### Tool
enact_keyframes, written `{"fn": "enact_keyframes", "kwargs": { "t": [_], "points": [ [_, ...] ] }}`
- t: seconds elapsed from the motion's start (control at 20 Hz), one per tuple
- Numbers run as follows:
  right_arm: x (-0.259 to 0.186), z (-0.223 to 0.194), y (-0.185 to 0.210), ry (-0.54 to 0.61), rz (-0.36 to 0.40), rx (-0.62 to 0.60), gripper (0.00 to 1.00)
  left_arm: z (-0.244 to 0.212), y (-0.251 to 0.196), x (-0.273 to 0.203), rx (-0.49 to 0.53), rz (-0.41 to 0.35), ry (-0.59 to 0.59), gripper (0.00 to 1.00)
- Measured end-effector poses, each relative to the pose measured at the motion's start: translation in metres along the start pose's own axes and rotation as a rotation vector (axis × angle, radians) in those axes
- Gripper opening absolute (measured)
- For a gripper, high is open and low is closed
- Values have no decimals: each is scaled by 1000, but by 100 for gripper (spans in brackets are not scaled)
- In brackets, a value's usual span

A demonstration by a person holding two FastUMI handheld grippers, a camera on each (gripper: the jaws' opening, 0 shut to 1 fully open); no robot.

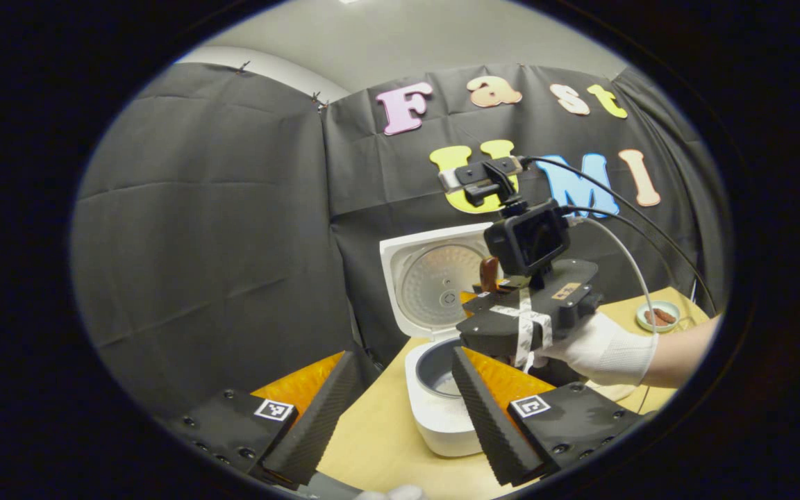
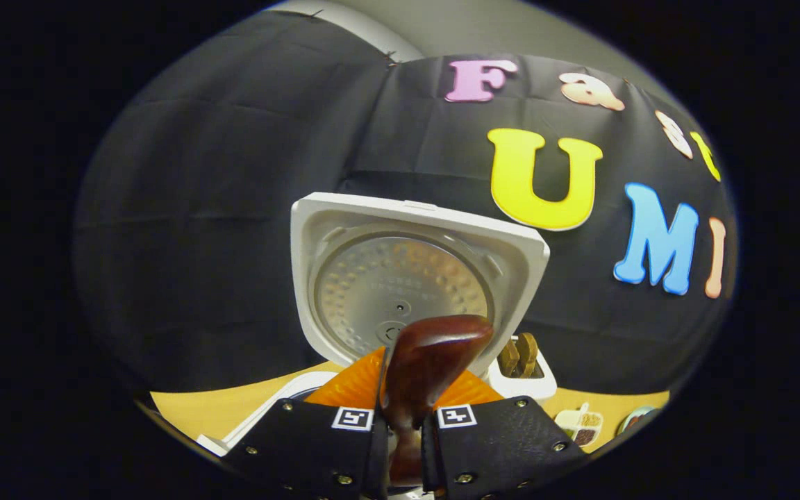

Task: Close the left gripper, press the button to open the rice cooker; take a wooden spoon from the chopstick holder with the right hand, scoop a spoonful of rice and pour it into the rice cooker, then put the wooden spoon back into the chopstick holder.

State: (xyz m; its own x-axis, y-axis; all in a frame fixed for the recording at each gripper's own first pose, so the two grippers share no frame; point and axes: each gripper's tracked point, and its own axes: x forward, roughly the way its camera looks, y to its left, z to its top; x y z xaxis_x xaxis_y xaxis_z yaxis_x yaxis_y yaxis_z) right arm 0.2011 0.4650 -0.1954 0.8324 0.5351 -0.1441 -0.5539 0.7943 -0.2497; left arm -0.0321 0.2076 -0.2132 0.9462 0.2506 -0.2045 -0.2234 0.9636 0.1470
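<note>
**Rice cooker open; wooden spoon clamped in right gripper above the pot**

Left gripper view: the left gripper [image 1: 400,410] sits low at the left with its fingers spread wide apart, grasping nothing. Between and beyond them stands the rice cooker [image 1: 442,410] on the table [image 1: 372,444], lid [image 1: 435,278] raised upright and the inner pot [image 1: 438,368] exposed with something pale at its bottom. Right of centre, the right gripper [image 1: 490,295] hangs over the pot, carried by a gloved hand [image 1: 601,347]; the wooden spoon [image 1: 489,274] stands up at its front. At the far right lies a small dish [image 1: 658,316] with brown contents.

Right gripper view: the lid [image 2: 407,278] faces the camera. In front, the gripper's [image 2: 403,430] fingers are clenched on the wooden spoon's [image 2: 428,368] handle, bowl end upward. Right of the lid stands the chopstick holder [image 2: 521,375] with wooden utensils [image 2: 519,355] inside, then small seasoning dishes [image 2: 580,423] at the table's edge.
</note>
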Motion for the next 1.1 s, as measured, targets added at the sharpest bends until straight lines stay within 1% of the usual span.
{"fn": "enact_keyframes", "kwargs": {
  "t": [0.05,0.25,0.3,0.4,0.55,0.65,0.7,0.75,0.8,0.9,0.95,1.0,1.1],
  "points": [
    [1,-1,1,-3,9,-30,19,0,1,0,0,-1,0,98],
    [-2,-1,8,-11,23,-152,19,1,2,0,2,1,-2,97],
    [-3,-4,10,-8,30,-152,19,1,1,0,0,1,-1,99],
    [0,-7,9,8,37,-129,19,-1,0,0,-3,-3,4,99],
    [0,-7,6,27,46,-43,19,1,2,-1,-3,-1,1,99],
    [0,-7,1,44,68,97,19,0,1,-1,-3,-4,2,99],
    [-2,-5,-3,54,72,208,19,1,1,-1,-3,-5,2,97],
    [-4,-6,-9,61,77,341,19,2,2,0,-2,-6,1,97],
    [-3,-7,-12,69,79,472,19,3,3,-1,0,-6,0,99],
    [-2,-8,-26,86,71,706,19,5,2,-1,4,-9,-4,99],
    [-3,-10,-33,93,63,791,19,5,2,-3,5,-12,-8,97],
    [-3,-12,-41,106,49,851,19,7,1,-4,9,-16,-9,97],
    [-3,-22,-54,116,18,896,19,10,-2,-6,11,-22,-12,97]
  ]
}}
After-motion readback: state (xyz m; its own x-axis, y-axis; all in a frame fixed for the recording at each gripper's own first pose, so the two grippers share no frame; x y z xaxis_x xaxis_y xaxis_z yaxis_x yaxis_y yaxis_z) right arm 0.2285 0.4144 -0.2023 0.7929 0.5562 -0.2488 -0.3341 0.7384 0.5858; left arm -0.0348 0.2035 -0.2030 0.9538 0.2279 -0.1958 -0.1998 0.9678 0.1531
